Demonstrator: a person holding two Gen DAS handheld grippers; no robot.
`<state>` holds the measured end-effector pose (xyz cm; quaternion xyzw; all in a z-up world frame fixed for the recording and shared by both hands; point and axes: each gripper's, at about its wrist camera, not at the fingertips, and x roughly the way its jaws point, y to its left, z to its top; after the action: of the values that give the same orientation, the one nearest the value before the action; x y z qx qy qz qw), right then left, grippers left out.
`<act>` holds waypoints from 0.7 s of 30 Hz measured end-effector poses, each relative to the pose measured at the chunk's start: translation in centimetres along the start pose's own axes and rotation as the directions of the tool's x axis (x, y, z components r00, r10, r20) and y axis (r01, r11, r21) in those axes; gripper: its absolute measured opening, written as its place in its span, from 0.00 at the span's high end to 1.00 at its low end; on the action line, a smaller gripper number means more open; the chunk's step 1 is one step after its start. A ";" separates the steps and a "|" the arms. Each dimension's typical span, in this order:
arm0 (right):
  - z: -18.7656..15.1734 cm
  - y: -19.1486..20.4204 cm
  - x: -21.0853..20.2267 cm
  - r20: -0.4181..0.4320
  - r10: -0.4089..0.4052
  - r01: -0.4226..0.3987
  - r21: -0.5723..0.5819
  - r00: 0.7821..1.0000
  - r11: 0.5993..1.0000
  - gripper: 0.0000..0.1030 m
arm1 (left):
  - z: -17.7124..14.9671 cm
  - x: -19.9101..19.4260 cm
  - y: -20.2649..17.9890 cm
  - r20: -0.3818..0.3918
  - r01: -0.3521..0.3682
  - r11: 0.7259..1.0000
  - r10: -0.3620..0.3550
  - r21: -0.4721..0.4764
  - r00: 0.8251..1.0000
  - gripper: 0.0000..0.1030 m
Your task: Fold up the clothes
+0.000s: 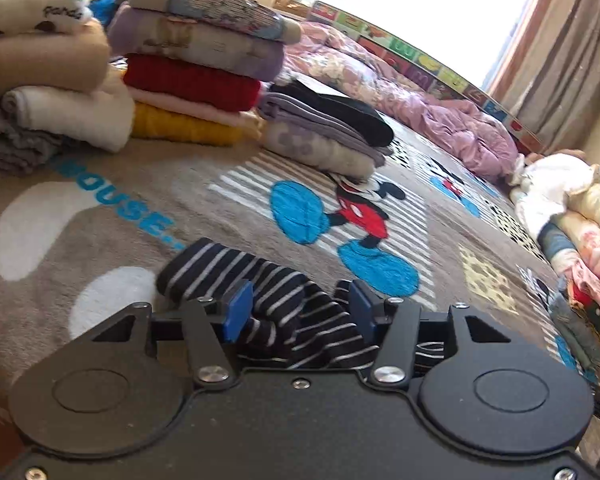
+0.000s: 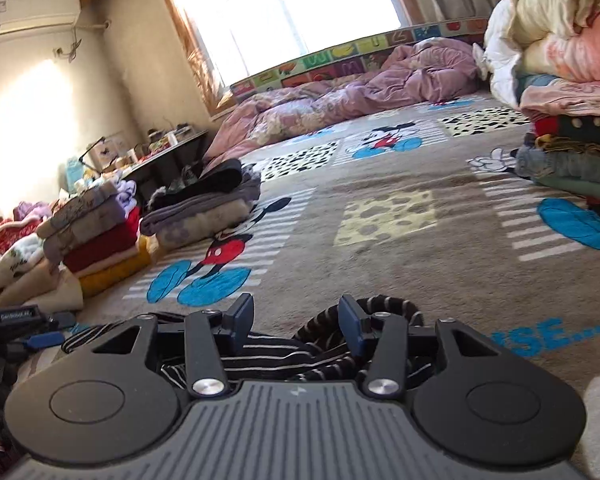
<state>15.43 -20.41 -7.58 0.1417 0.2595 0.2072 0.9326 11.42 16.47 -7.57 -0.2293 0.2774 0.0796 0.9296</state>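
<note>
The striped garment (image 1: pixel 284 312) is lying bunched on the cartoon blanket (image 1: pixel 100 224), w/ both grippers low over it. The left gripper (image 1: pixel 300 308) is standing w/ fingers spread, cloth sitting between them, not pinched. The right gripper (image 2: pixel 296 322) is also spread apart over the same garment (image 2: pixel 332 344). Folded stacks (image 1: pixel 196 80) are waiting behind, well apart; an unfolded pile (image 2: pixel 568 80) is sitting at the right.

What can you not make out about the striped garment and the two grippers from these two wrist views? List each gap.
- Striped garment: left wrist view, its near part hidden under the left gripper; type unclear.
- Striped garment: right wrist view, mostly covered by the right gripper.
- Grip: fingers apart in both views; fabric contact unclear.
- Person: outside both views.
</note>
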 end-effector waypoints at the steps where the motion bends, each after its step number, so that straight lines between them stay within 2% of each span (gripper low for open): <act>1: -0.3 0.1 0.5 -0.016 0.001 -0.002 -0.006 1.000 1.000 0.51 | 0.0 0.5 -0.6 -0.014 0.015 1.000 -0.015 0.016 1.000 0.48; 8: -2.5 0.6 3.4 -0.113 -0.006 0.000 -0.048 0.994 0.999 0.50 | 0.2 5.9 -3.2 -0.142 0.080 0.992 -0.066 0.093 0.988 0.44; 10: -3.4 -0.3 3.4 -0.106 -0.018 0.014 -0.039 0.994 0.999 0.50 | 0.2 7.6 -3.3 -0.168 0.077 0.991 -0.058 0.106 0.984 0.44; 16: -3.9 -2.5 3.2 -0.095 0.026 -0.022 0.040 0.995 0.999 0.50 | 0.1 10.9 -3.5 -0.238 0.072 0.978 -0.024 0.197 0.971 0.43; 19: -3.9 -3.1 3.6 -0.101 0.041 -0.033 0.075 0.994 0.997 0.50 | 0.7 11.6 -4.2 -0.253 0.079 0.961 -0.010 0.264 0.967 0.42; 21: -3.9 -3.1 3.9 -0.105 0.044 -0.036 0.077 0.994 0.996 0.48 | 1.2 12.5 -5.0 -0.290 0.092 0.945 0.003 0.314 0.957 0.42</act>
<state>17.29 -20.68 -13.61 0.1702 0.3135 0.2230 0.9072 23.79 12.85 -11.68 -0.0887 0.4131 -0.0225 0.9061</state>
